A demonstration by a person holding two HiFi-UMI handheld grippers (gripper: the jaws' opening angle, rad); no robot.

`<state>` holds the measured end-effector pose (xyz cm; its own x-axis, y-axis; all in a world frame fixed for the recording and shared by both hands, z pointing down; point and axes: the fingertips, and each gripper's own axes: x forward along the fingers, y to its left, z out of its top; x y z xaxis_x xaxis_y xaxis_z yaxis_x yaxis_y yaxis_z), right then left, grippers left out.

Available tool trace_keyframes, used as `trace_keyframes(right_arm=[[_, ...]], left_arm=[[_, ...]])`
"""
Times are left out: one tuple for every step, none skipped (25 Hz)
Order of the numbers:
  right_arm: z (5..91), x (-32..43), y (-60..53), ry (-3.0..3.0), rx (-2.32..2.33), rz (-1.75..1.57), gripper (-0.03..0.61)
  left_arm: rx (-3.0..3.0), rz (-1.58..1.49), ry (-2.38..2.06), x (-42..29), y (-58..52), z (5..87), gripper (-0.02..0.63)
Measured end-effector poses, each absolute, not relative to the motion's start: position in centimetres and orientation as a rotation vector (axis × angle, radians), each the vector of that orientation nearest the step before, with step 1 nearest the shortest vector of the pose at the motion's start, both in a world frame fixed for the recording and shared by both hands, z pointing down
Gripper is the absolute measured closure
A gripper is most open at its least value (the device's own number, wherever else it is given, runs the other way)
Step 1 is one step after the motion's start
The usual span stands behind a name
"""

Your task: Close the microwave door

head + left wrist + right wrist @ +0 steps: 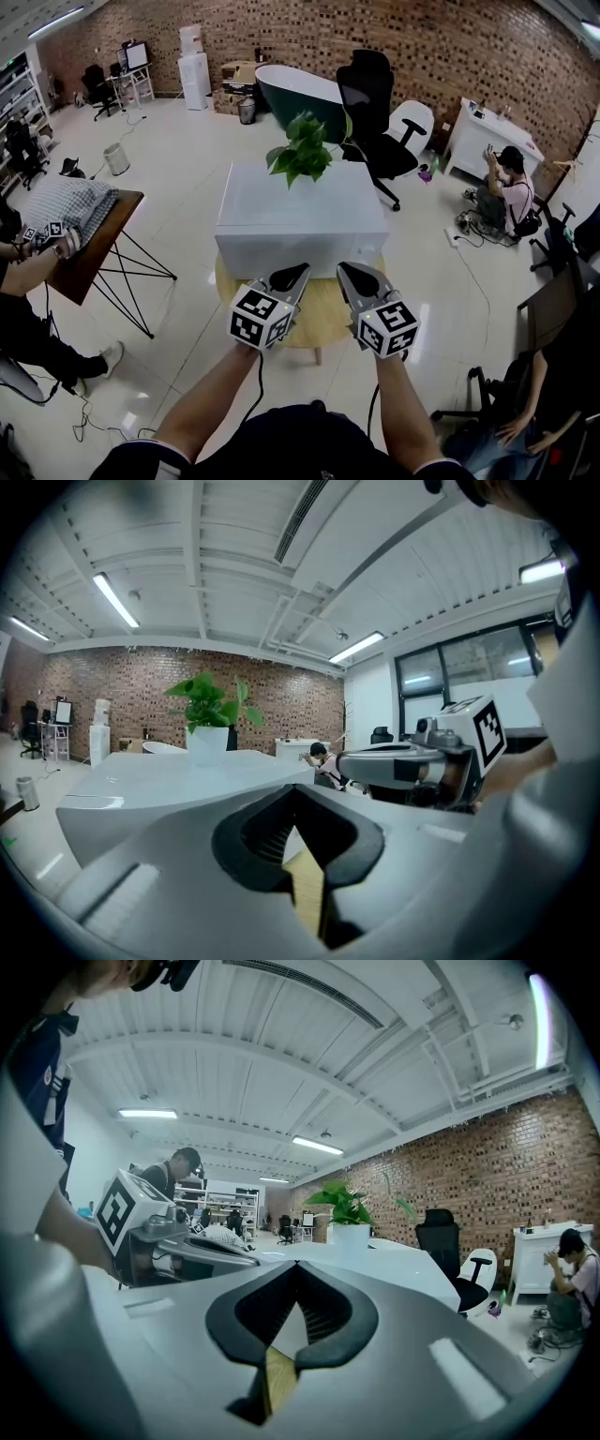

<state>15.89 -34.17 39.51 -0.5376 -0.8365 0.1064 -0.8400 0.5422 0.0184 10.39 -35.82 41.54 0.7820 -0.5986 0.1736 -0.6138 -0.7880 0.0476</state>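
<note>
Jaws of the left gripper (292,275) and the right gripper (349,274) are both sitting pressed together at the tips and gripping nothing. Each gripper view is showing only a sliver of the wooden worktop (323,317) through the gap behind the tips. Both grippers are hovering side by side just before the near face of the microwave (300,211), which is standing on the round worktop and carrying a potted plant (302,150) on its top. No door is showing swung outward in the head view and the near face is looking flush, so I am judging the closing as done or nearly done. If unlatched, the next move is calling for a square push with closed tips on the door's free edge. Seam, handle and latch are hiding on the steeply foreshortened face; contact between tips and face is proving unreadable.
</note>
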Motion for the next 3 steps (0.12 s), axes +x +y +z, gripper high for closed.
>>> trace_keyframes(right_arm=[[39.46, 15.89, -34.15, -2.668, 1.454, 0.053, 0.577], [39.43, 15.89, -34.13, -2.668, 1.452, 0.053, 0.578], [39.40, 15.89, -34.10, -2.669, 1.450, 0.053, 0.578]], left_arm=[[2.870, 0.226, -0.978, 10.45, -35.80, 41.49, 0.603], [2.870, 0.225, -0.978, 10.50, -35.78, 41.46, 0.603], [2.870, 0.224, -0.977, 10.55, -35.76, 41.43, 0.603]])
